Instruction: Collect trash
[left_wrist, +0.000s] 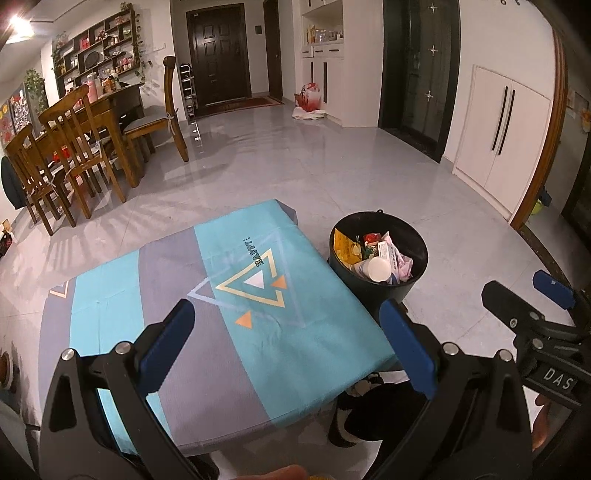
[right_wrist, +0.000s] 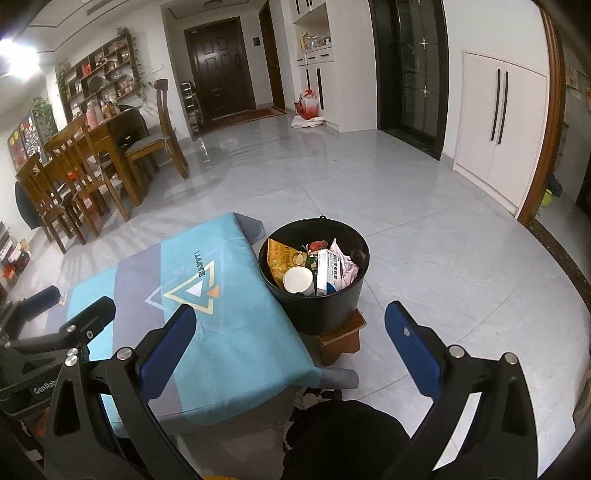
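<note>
Bin (right_wrist: 314, 295) ahead of right gripper (right_wrist: 291, 332) (spread)

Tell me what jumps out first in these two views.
The black bin beside the table's right edge, standing on a small brown box and holding wrappers and a white paper cup. Next, the bare turquoise and grey tablecloth. Both the left gripper and right gripper have jaws wide apart, empty.

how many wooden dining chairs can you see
4 brown wooden dining chairs: one at the table's end nearest the door, three along its near side. Others may be hidden behind the table.
</note>
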